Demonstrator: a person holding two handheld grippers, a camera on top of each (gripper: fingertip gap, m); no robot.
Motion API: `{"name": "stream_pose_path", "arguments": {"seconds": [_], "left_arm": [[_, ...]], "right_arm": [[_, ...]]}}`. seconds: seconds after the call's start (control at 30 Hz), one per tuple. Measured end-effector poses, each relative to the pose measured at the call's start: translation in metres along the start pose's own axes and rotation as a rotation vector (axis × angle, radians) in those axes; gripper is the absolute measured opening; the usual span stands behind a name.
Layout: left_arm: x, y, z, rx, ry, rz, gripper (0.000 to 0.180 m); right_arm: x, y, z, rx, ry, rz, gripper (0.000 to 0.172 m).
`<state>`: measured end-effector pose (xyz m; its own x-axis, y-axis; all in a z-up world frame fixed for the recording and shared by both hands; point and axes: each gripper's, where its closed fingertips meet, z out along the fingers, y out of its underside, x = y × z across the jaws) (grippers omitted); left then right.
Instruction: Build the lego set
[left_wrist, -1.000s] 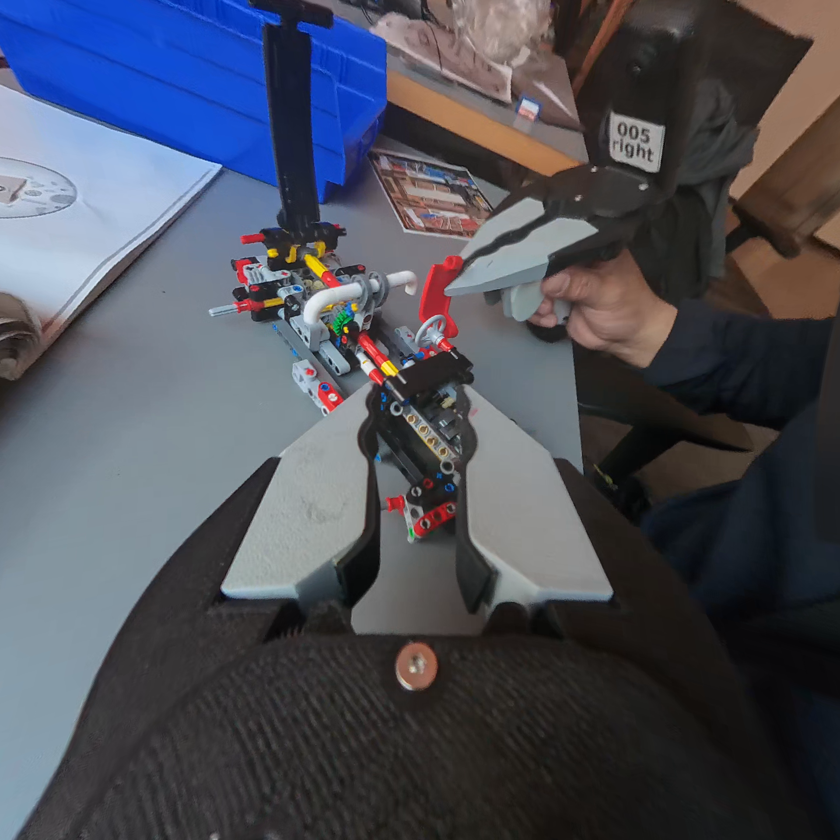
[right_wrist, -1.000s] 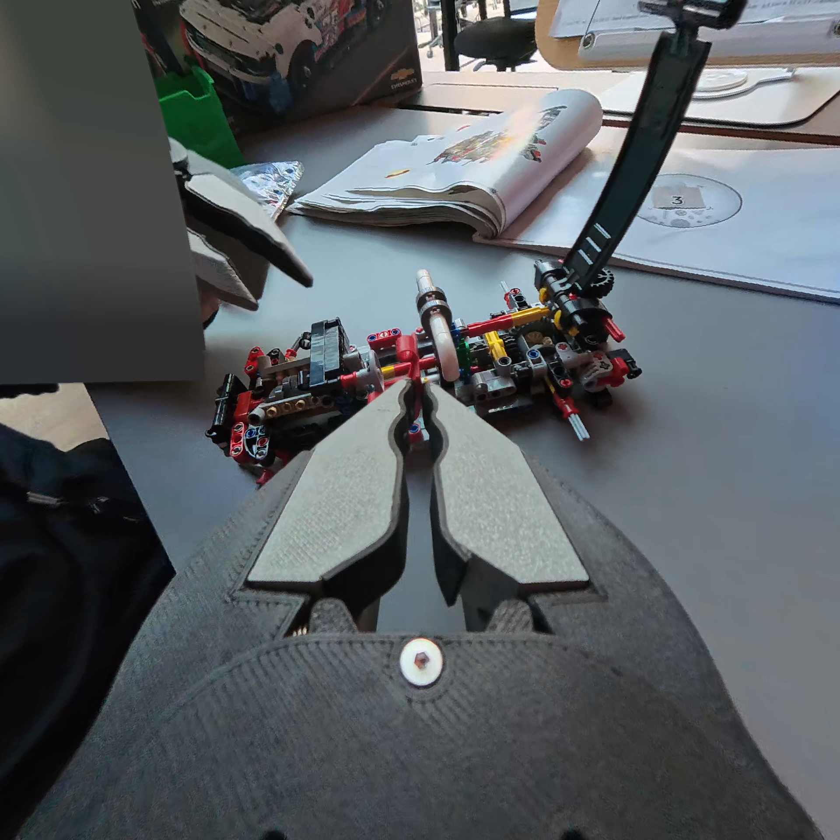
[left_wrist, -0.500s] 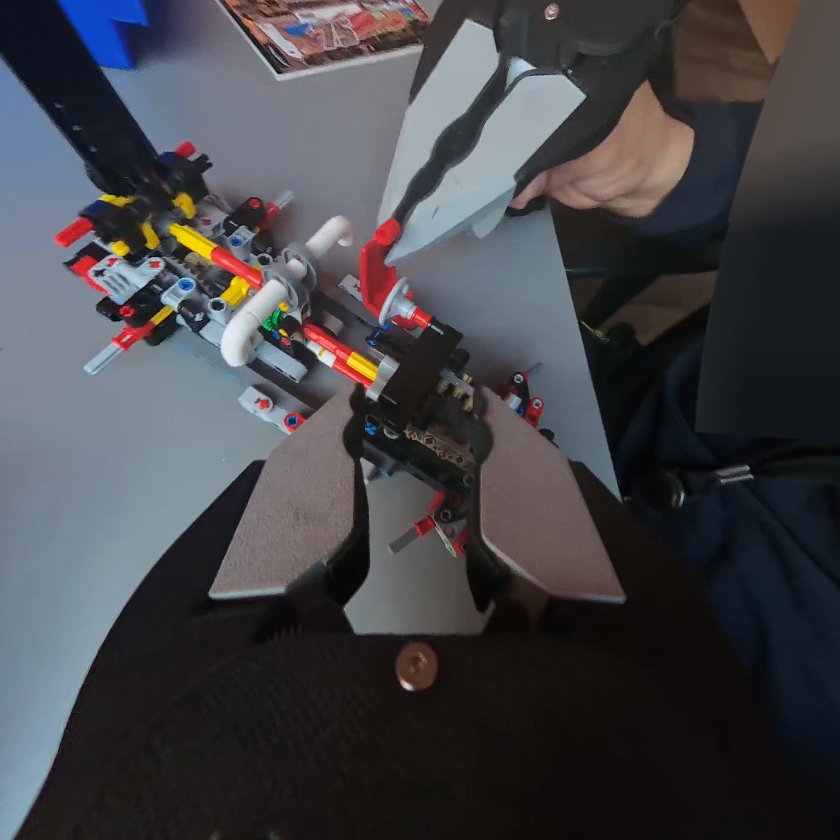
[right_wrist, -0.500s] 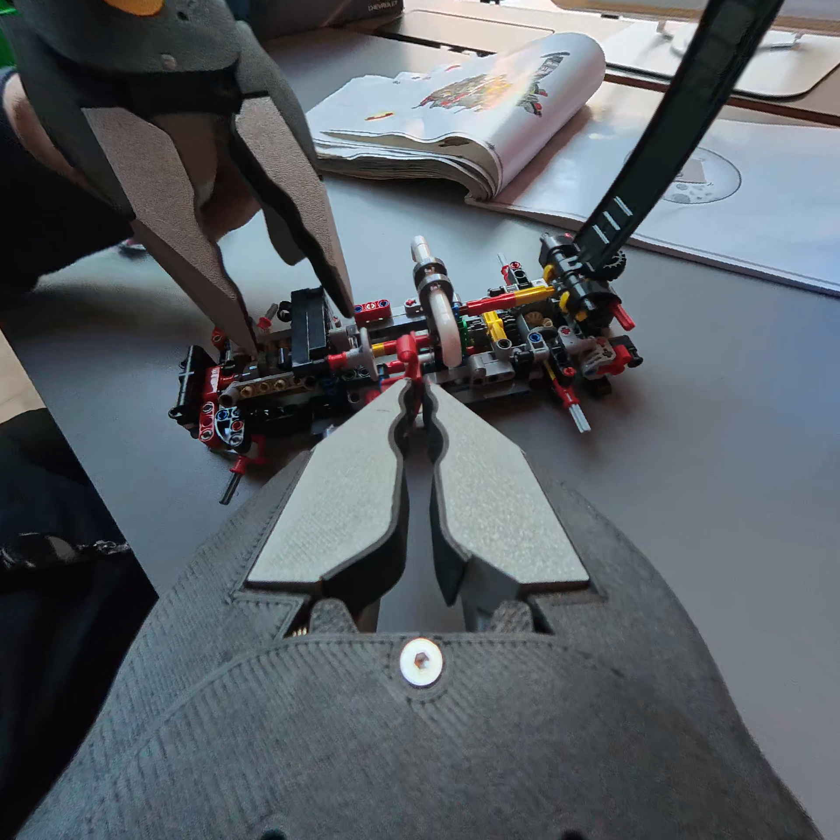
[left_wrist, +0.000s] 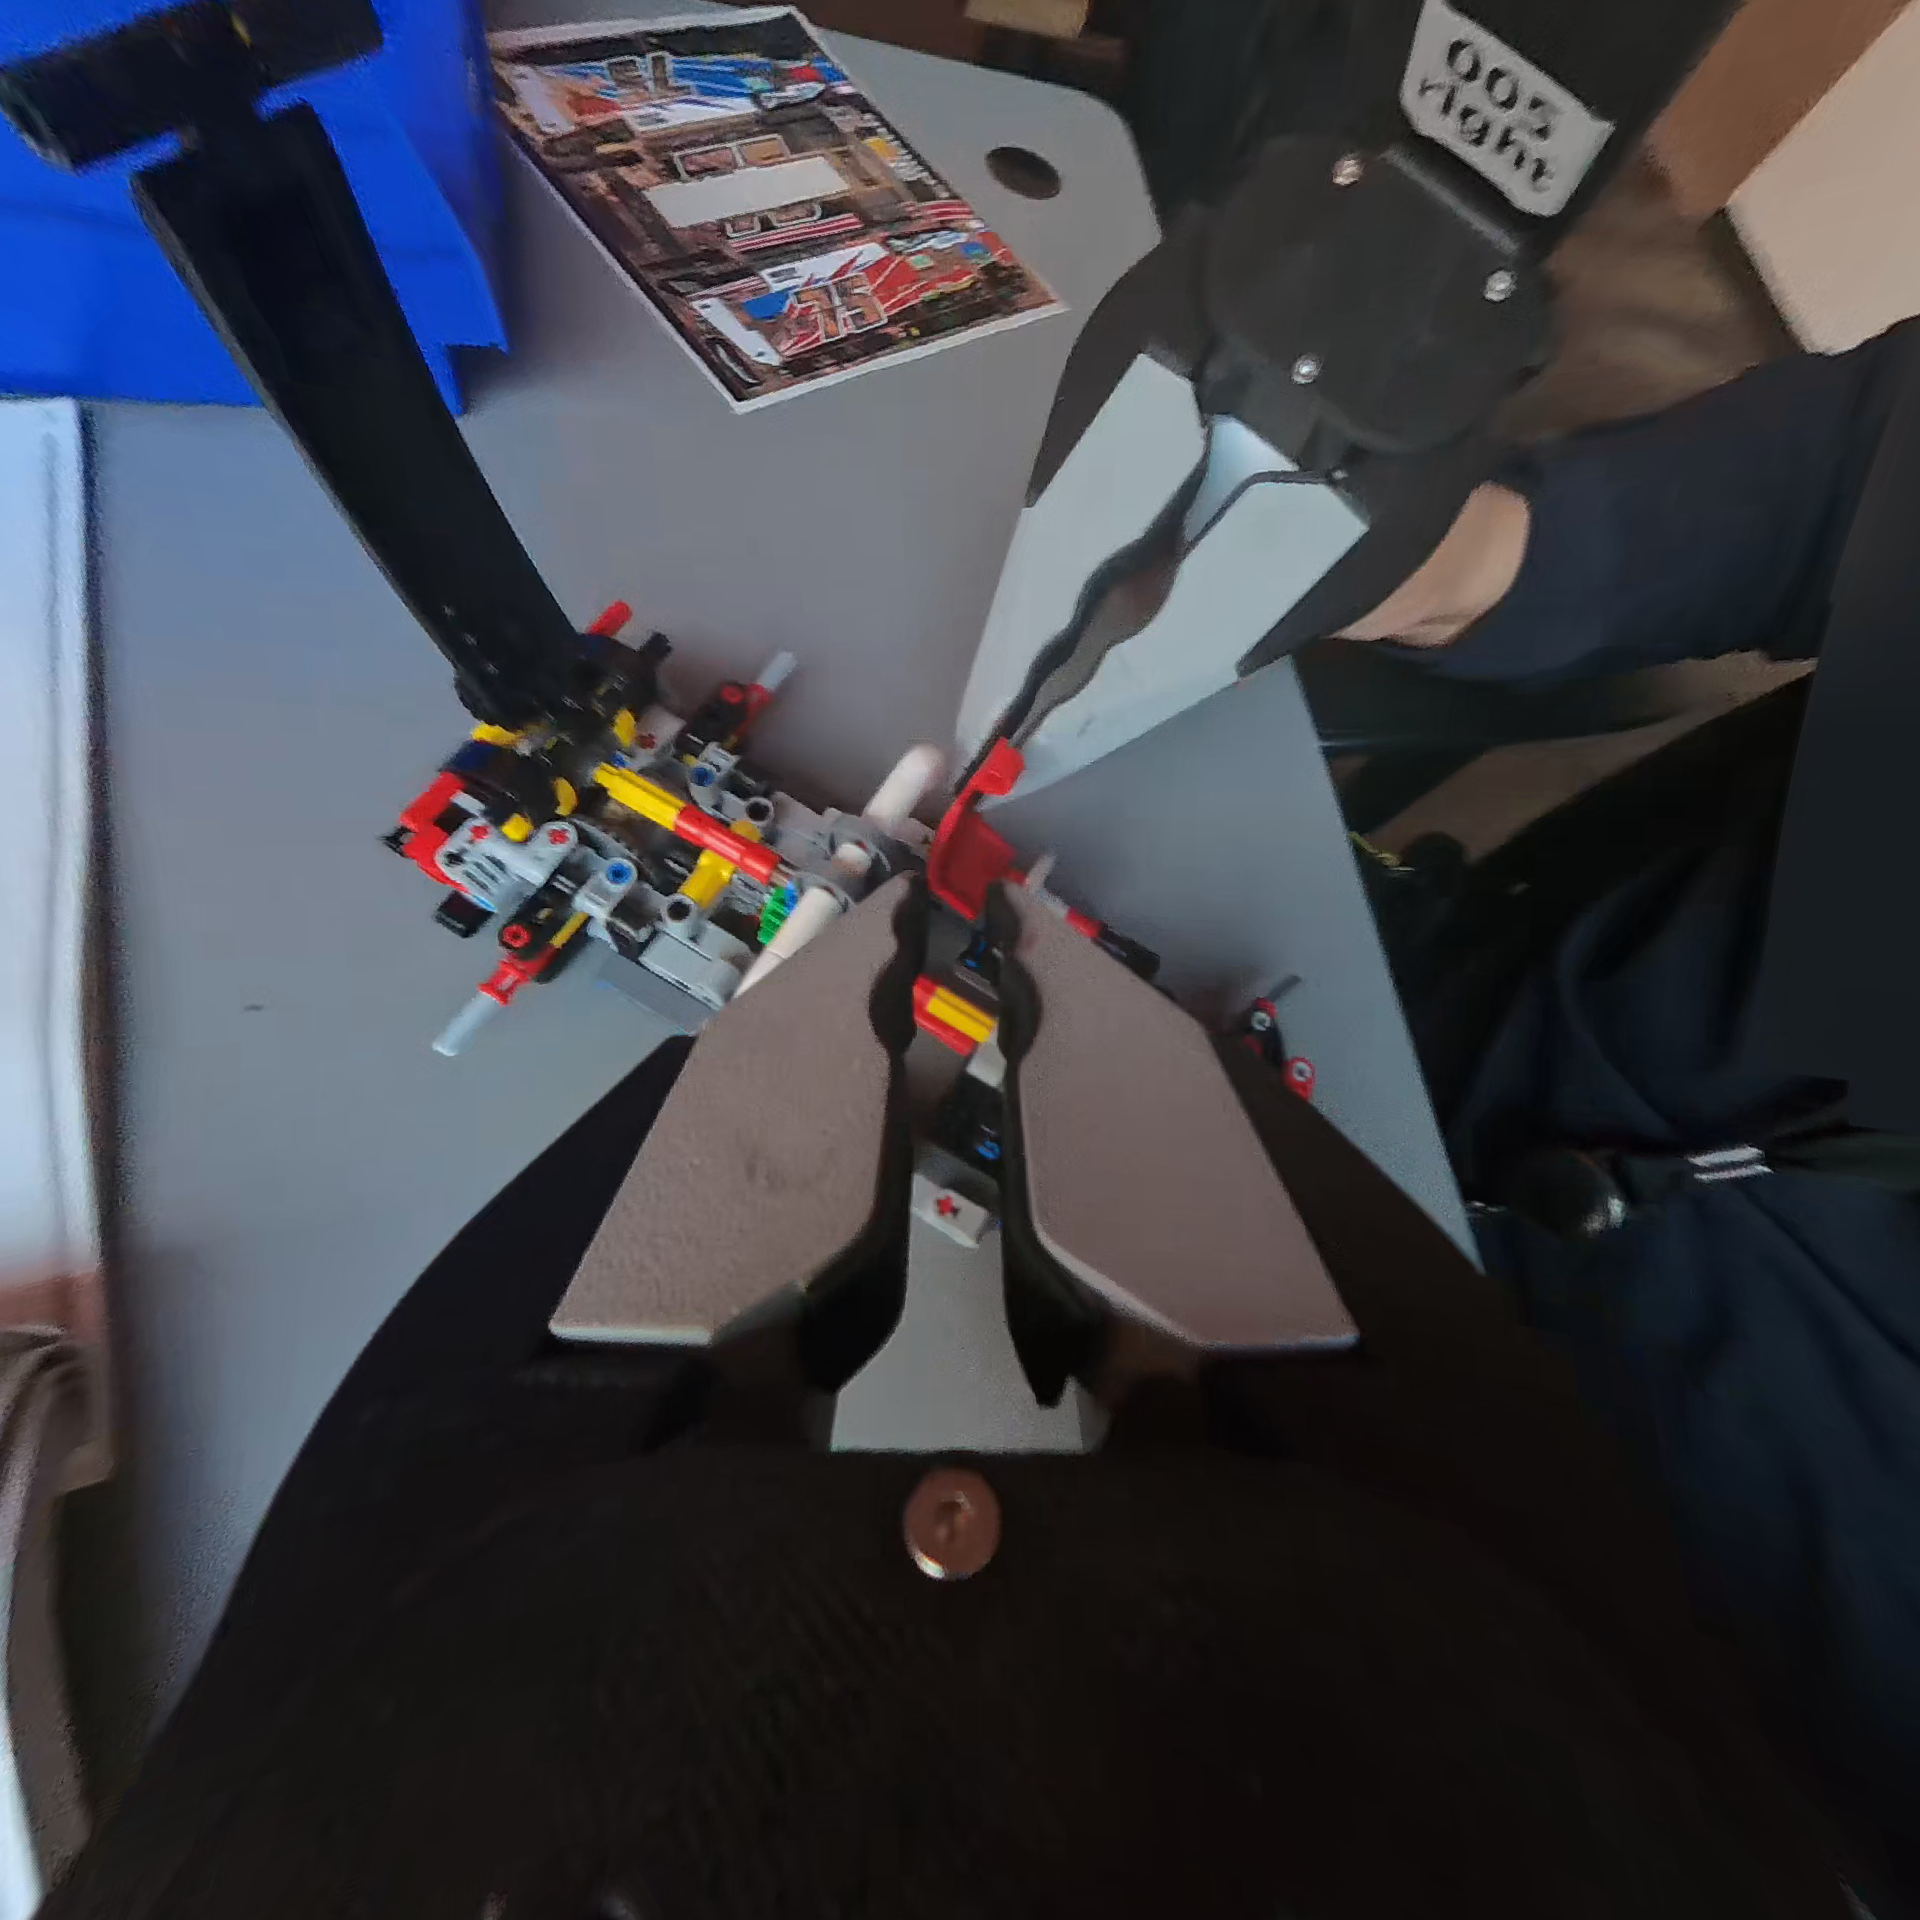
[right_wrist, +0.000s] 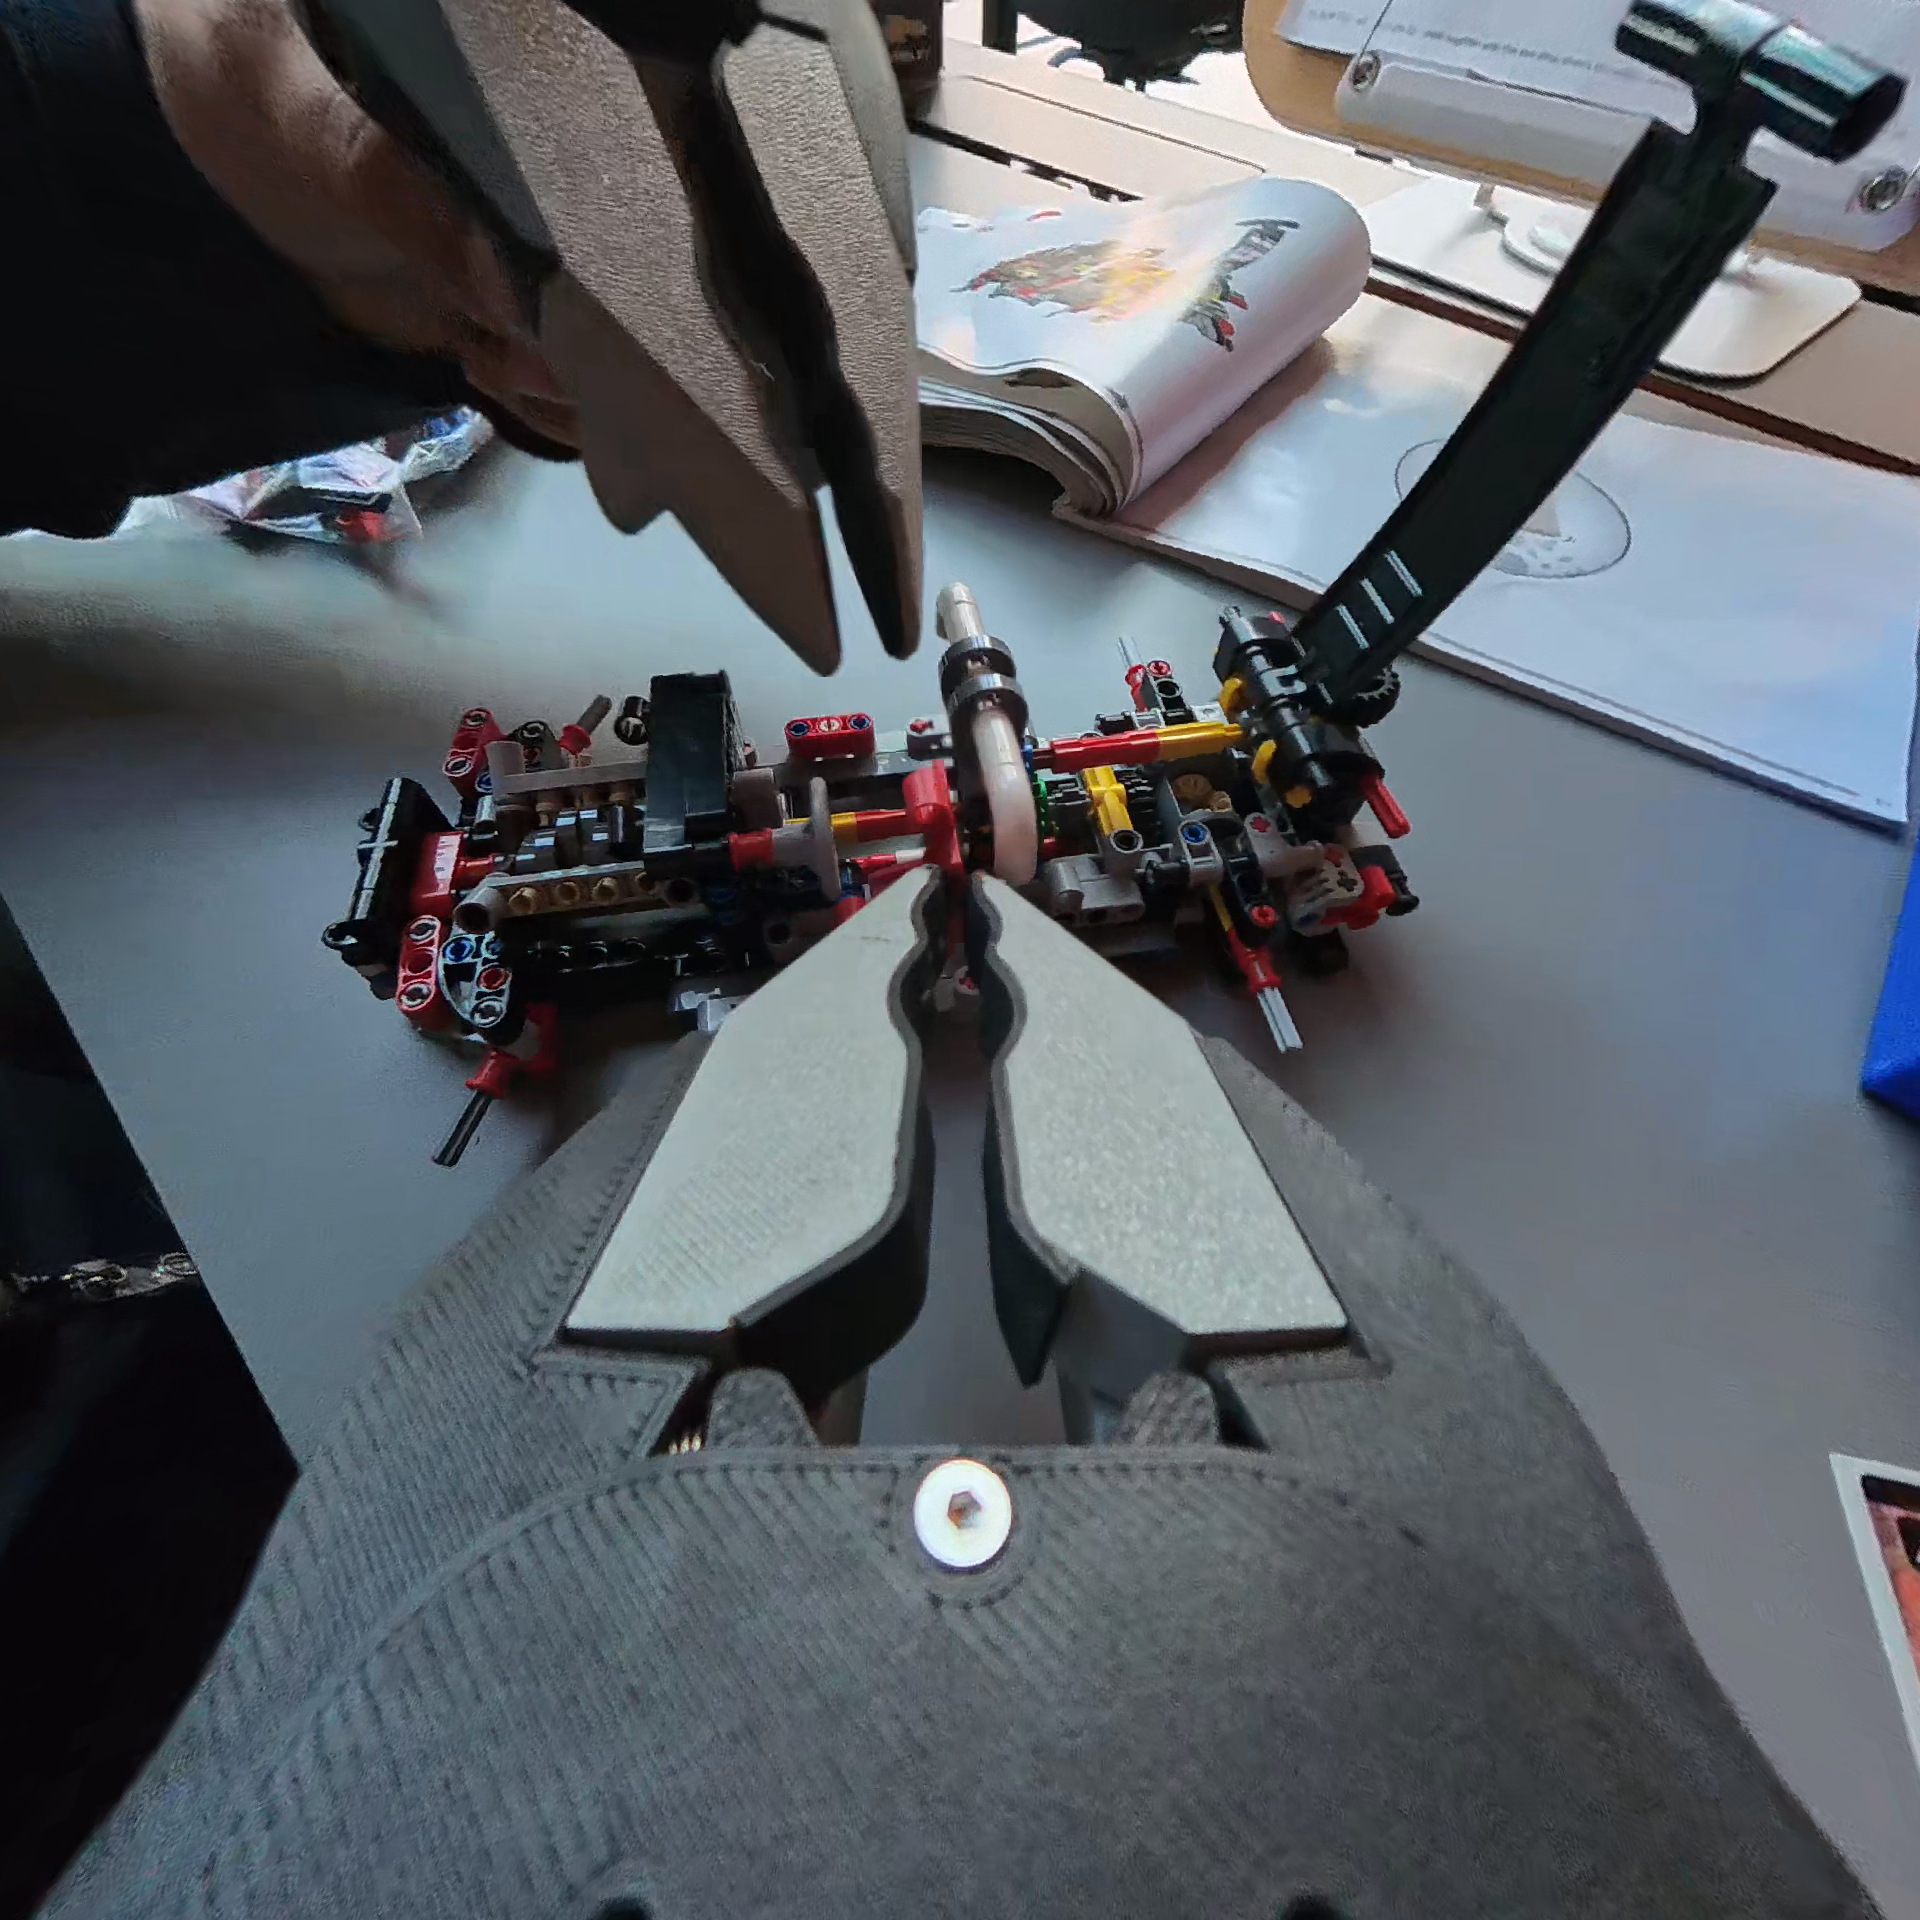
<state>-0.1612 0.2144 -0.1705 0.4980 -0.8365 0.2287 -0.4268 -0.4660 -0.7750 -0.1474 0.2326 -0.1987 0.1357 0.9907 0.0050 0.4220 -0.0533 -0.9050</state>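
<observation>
The grey bench (right_wrist: 1558, 1039) carries a long brick-built chassis (right_wrist: 894, 831), a tangle of black, red, yellow and grey beams and pins lying flat across the middle. A tall black strut (right_wrist: 1517, 364) leans up from its right-hand end in the right wrist view. Behind it lie an open instruction booklet (right_wrist: 1143, 312) and a white sheet (right_wrist: 1714, 623); a blue bin (left_wrist: 125, 208) and a printed card (left_wrist: 769, 197) sit at the far side in the left wrist view. The right gripper (right_wrist: 951, 894) comes at the chassis from the near long side, its jaws closed on a red upright piece (left_wrist: 977, 831) that stands at the middle of the model, just beside a white curved tube (right_wrist: 1003, 800); in the left wrist view the narrow tips pinch the top of that red piece. The left gripper (left_wrist: 956, 914) hangs over the chassis from the other side, its fingers drawn near together with a slim gap, tips close above the model's middle but, in the right wrist view, clear of it and pressing on nothing. A small clear bag of parts (right_wrist: 343, 488) lies beneath the left hand.
</observation>
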Motion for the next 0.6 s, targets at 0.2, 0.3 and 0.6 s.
{"name": "stream_pose_path", "arguments": {"seconds": [0.2,0.3,0.6], "left_arm": [[0.000,-0.007,0.018,-0.111,-0.060,0.177,0.011],[0.001,-0.003,0.026,-0.173,-0.086,0.260,0.006],[0.000,0.005,0.034,-0.238,-0.146,0.385,0.000]], "right_arm": [[0.001,-0.001,0.001,-0.002,-0.016,-0.054,0.000],[-0.001,-0.004,0.001,0.015,-0.017,-0.076,0.000],[-0.001,0.005,-0.009,-0.008,-0.019,-0.018,0.001]]}}
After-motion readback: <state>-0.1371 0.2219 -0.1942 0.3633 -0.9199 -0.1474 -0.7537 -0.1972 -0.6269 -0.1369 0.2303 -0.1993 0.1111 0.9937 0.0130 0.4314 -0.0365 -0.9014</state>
